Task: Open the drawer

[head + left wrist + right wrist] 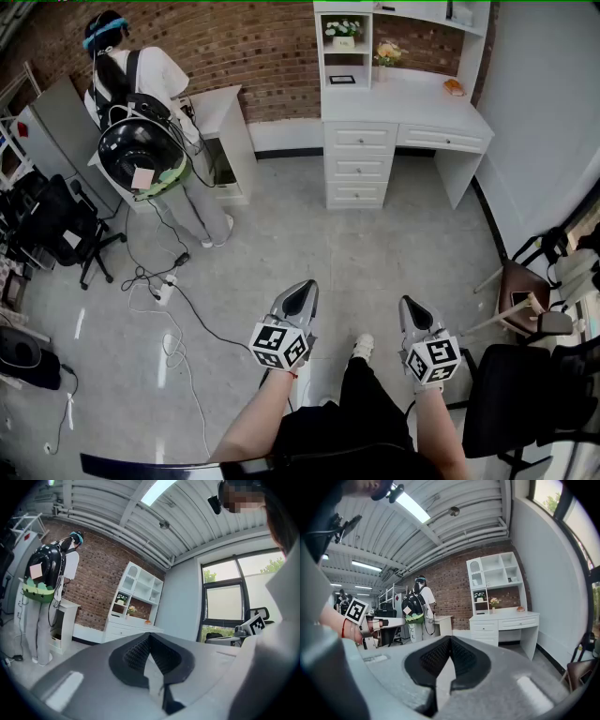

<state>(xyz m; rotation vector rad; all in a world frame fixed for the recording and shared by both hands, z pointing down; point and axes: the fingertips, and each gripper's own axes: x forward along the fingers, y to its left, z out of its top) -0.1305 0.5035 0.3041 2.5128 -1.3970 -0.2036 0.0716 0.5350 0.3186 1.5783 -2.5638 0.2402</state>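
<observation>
A white desk point(412, 98) with a shelf unit stands against the brick wall at the far side of the room. A stack of three drawers point(360, 167) sits under its left part, and a wide drawer point(441, 139) under its top; all look closed. Both grippers are held low in front of me, far from the desk. My left gripper point(303, 289) and right gripper point(411, 304) are shut with nothing between them. In the left gripper view the left gripper point(149, 635) points toward the desk point(129, 627). The right gripper point(450, 639) faces the desk point(501, 620) and its drawers point(483, 626).
A person with a backpack point(141, 112) stands at a small white cabinet point(225, 117) at the back left. Cables point(169, 295) trail over the grey floor. Office chairs point(66, 225) stand at the left. A wooden chair point(520, 286) and a black chair point(525, 394) are at my right.
</observation>
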